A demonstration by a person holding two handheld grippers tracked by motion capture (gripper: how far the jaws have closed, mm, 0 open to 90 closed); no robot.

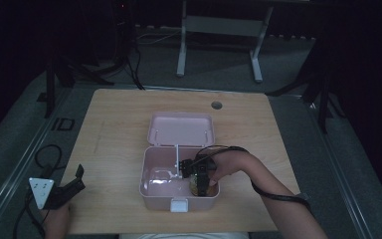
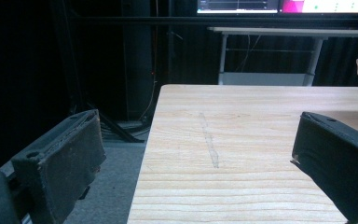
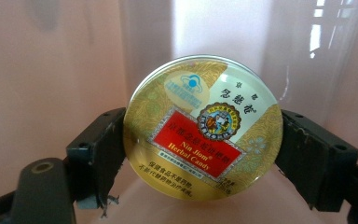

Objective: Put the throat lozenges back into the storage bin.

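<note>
A pink plastic box (image 1: pixel 149 181) stands open near the table's front middle, its lid (image 1: pixel 181 128) tipped back behind it. My right gripper (image 1: pixel 200 180) reaches down into the box's right part. It is shut on a round gold candy tin (image 3: pixel 203 128) with a red label, held by its edges between both jaws close to the box's pink floor (image 3: pixel 177 205). My left gripper (image 1: pixel 67 189) rests at the table's front left corner, open and holding nothing; its fingers (image 2: pixel 60 161) frame bare wood.
The wooden table (image 1: pixel 119 114) has a round cable hole (image 1: pixel 216 105) at the back. A white latch (image 1: pixel 178 204) sits on the box's front. A desk frame (image 1: pixel 219 30) stands on the floor beyond. Cables trail at the left.
</note>
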